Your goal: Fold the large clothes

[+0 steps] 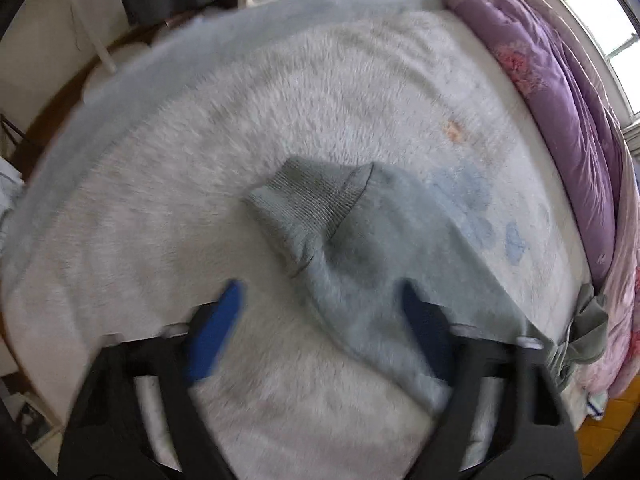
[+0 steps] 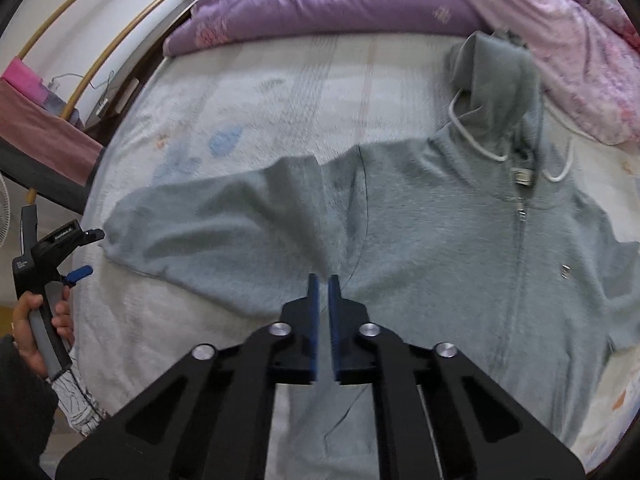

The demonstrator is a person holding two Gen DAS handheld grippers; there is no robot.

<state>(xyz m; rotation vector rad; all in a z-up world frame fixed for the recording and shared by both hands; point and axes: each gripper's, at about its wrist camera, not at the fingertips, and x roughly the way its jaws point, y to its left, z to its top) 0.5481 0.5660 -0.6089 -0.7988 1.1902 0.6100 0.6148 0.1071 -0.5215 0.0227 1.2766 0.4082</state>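
Right gripper (image 2: 323, 280): blue-padded fingers (image 2: 313, 320) drawn nearly together, a thin slit between the pads. Tips sit over the grey hoodie (image 2: 440, 240) where sleeve meets body; whether cloth is pinched between them, cannot tell.

Left gripper (image 1: 320, 292): fingers spread wide, released, nothing between them. Left pad (image 1: 220, 332) over bare blanket; right pad (image 1: 424, 328) over the sleeve (image 1: 360, 248), contact unclear. Picture motion-blurred.

Sleeve, left wrist view: runs from 5 o'clock up to centre, ribbed cuff (image 1: 312, 204) at its far end, pointing toward 11 o'clock.

Hoodie, right wrist view: lies front-up, spread on the bed, filling centre to 3 o'clock. Zipper (image 2: 520, 216) closed, running from 1 o'clock down toward 5. Hood (image 2: 496, 80) bunched at 1 o'clock, touching the pink quilt (image 2: 560, 20). White drawstring (image 2: 472, 136) loops below the hood. One sleeve stretches to 9 o'clock, its end just beside the left gripper, which shows there at the frame edge in the person's hand (image 2: 36, 332).

Under it all: pale fuzzy blanket (image 1: 280, 100) with faint blue and orange prints. Purple quilt (image 2: 320, 4) heaped along 12 o'clock in the right wrist view, along 2 to 3 o'clock in the left.
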